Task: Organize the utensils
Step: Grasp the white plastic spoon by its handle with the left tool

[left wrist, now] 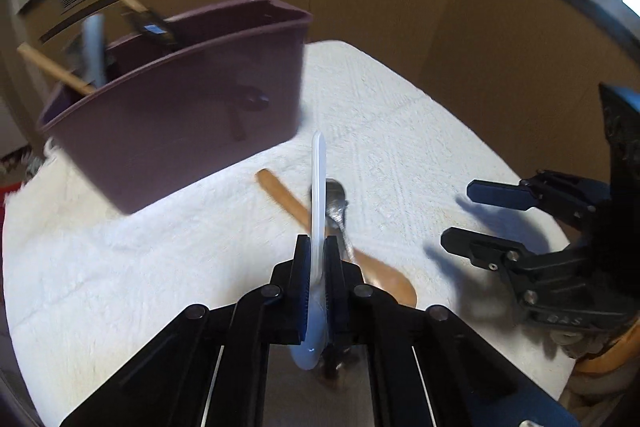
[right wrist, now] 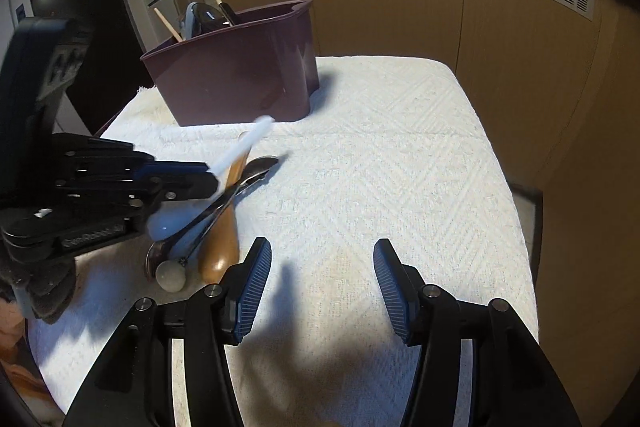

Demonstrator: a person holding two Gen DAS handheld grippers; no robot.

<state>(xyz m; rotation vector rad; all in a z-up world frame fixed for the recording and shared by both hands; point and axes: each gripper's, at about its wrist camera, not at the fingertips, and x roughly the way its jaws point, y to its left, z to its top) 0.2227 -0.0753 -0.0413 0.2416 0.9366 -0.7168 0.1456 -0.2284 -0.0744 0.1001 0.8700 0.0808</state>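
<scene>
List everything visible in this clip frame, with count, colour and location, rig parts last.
Utensil bin: one, dark purple, far left of the towel.
Utensils in bin: several, wooden and dark handles plus a pale one, exact count unclear.
White plastic spoon: one, clamped in the left tool, lifted above the pile.
Wooden spoon: one, brown, lying on the towel.
Metal spoons: at least two, silver, crossing the wooden spoon.
Towel: one, white, covering the table.
Cabinet: tan panels with grey vents, behind.
Left tool: black, shut on the spoon.
Right tool: black, blue pads, open, empty.
</scene>
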